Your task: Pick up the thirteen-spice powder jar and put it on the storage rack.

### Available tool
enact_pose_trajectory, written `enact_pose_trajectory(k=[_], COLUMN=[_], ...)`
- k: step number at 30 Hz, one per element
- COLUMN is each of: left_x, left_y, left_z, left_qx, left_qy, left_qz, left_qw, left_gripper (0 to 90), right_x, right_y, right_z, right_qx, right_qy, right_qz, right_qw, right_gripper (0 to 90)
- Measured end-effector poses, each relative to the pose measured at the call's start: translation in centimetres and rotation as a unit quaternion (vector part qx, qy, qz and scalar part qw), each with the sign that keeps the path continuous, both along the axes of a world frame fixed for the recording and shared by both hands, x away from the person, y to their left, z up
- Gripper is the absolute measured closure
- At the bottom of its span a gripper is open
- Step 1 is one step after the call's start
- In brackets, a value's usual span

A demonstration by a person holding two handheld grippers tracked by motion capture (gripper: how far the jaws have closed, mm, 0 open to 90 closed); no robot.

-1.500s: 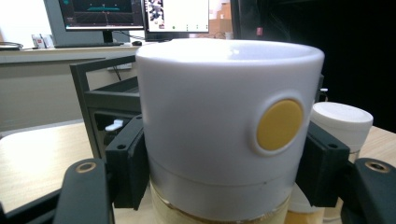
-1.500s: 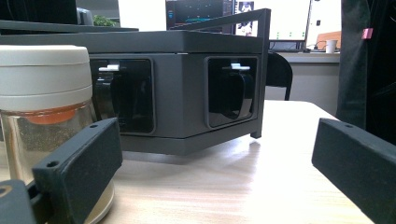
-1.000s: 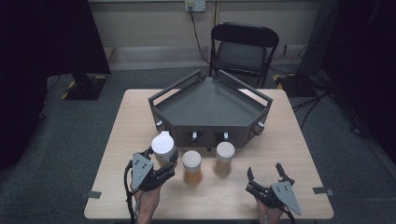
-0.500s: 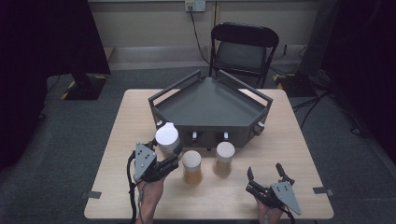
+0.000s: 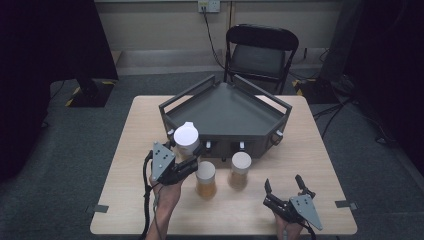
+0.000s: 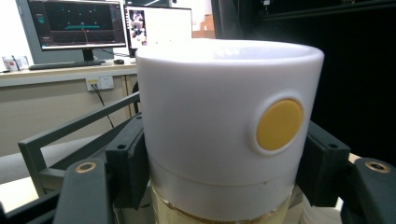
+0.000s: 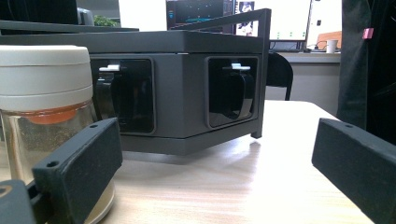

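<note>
left tool (image 5: 192,161) clenched on white-lidded jar (image 5: 186,138), raised off desk (image 5: 130,150) beside grey tray (image 5: 225,107), carrying step in hand; next likely lift over tray rim and set down; right tool (image 5: 284,187) released, idle

We see a white lid (image 6: 224,121) with 1 yellow dot (image 6: 279,124) over an amber jar (image 5: 186,141), 2 more amber jars (image 5: 205,179) with cream lids, a dark grey tray (image 5: 225,107), black grippers (image 5: 190,162) and a pale wood-grain table (image 5: 305,150).
</note>
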State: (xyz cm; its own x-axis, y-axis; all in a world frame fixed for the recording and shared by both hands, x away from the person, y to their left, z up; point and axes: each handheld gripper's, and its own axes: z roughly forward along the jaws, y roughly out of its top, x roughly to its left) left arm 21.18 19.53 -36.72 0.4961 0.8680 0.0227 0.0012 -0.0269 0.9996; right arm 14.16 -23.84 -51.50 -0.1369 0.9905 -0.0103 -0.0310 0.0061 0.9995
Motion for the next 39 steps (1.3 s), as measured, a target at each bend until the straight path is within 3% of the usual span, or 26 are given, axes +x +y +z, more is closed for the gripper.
enact_pose_trajectory(k=[27,39], left_x=[4.7,6.4], left_y=[-1.4,-2.1], left_z=[2.0,2.9], left_qx=[-0.003,-0.001], left_qy=[0.018,0.016], left_qz=[0.009,0.017], left_qw=[0.9998,0.9997], left_gripper=[31.0,31.0], right_x=[0.0,0.0], right_y=[-0.2,-0.2], right_z=[0.0,0.0], right_qx=[0.0,0.0], right_qy=[0.0,0.0], right_qz=[0.004,0.006], right_qw=[1.0,1.0], right_gripper=[0.6,0.6])
